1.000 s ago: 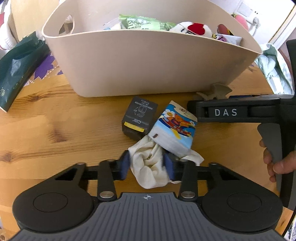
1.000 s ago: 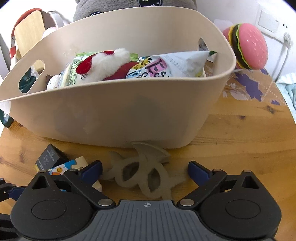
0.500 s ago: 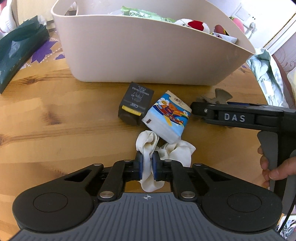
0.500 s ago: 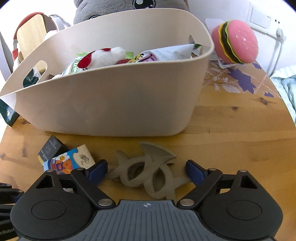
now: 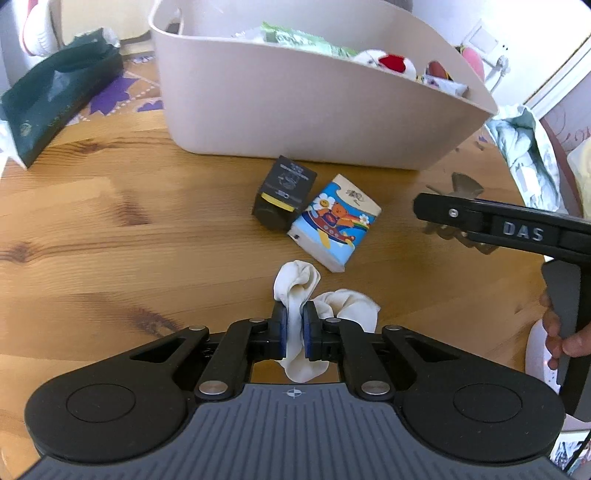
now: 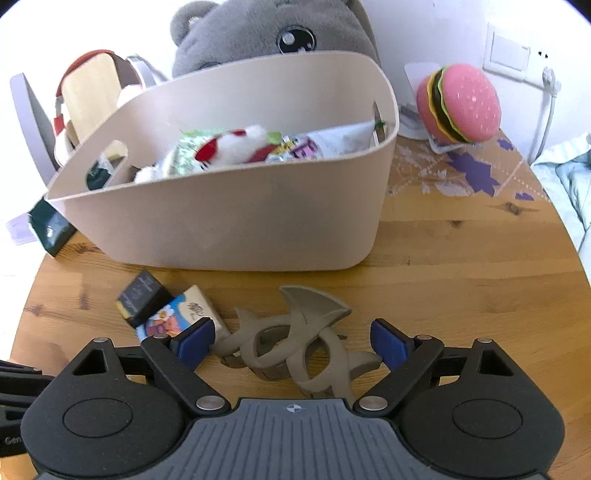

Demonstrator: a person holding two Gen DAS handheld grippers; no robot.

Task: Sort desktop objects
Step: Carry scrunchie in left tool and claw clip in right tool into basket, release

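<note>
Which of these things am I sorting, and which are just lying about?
In the job:
white sock, clamped in the left hand-held gripper
grey hair claw
black box
tissue pack
beige basket

Lying about:
burger toy
grey plush toy
green bag

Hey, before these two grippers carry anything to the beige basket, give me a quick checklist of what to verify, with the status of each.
1. Left hand-held gripper clamped on the white sock: ok.
2. Sock clear of the tissue pack: ok, apart.
3. Right hand-held gripper gripping the grey hair claw: not ok, pads stand apart on either side of it.
4. Claw lifted off the wooden table: cannot tell.
5. Room in the basket: ok, space above the snack bags and plush.
6. Black box out of the sock's path: cannot tell.
</note>
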